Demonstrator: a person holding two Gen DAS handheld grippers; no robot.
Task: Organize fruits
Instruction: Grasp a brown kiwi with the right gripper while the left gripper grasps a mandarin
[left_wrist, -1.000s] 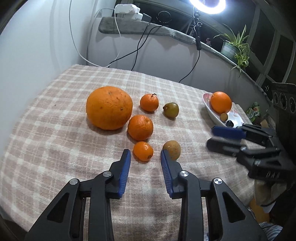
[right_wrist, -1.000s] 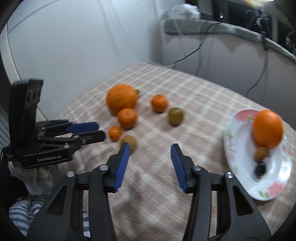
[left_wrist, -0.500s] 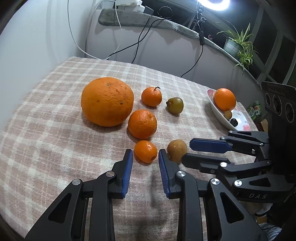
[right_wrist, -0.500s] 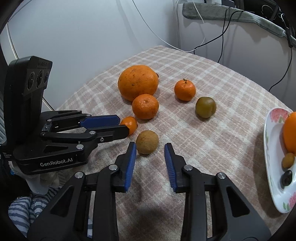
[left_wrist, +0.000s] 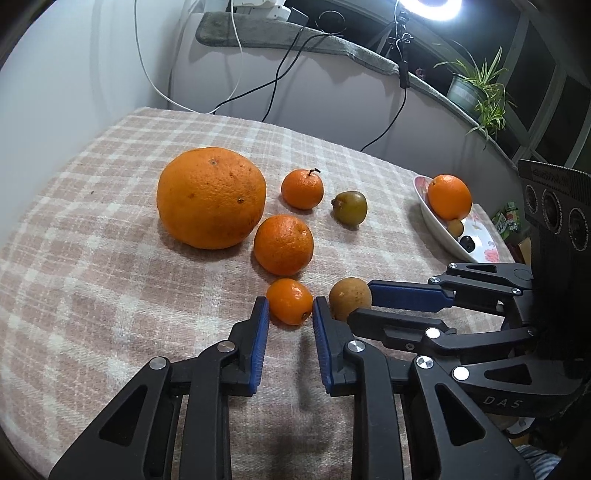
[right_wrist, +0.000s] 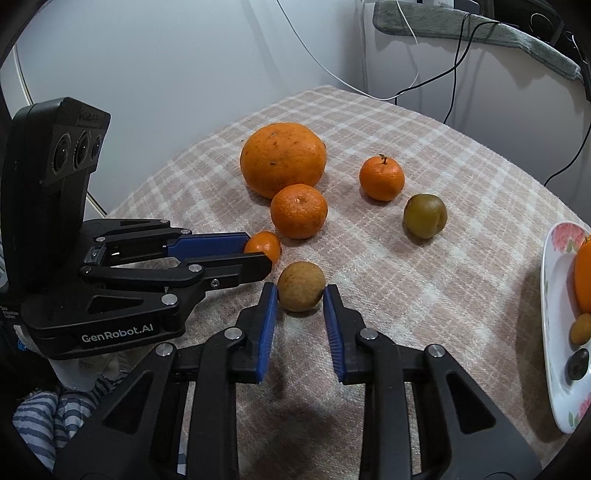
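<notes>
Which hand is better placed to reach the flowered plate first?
Right. The right gripper, shut on the brown fruit, sits on the side of the plate; the left gripper, shut on the small mandarin, would likely have to cross it.

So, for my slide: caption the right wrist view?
Right gripper closes on a brown fruit beside the left gripper gripping a small orange.
</notes>
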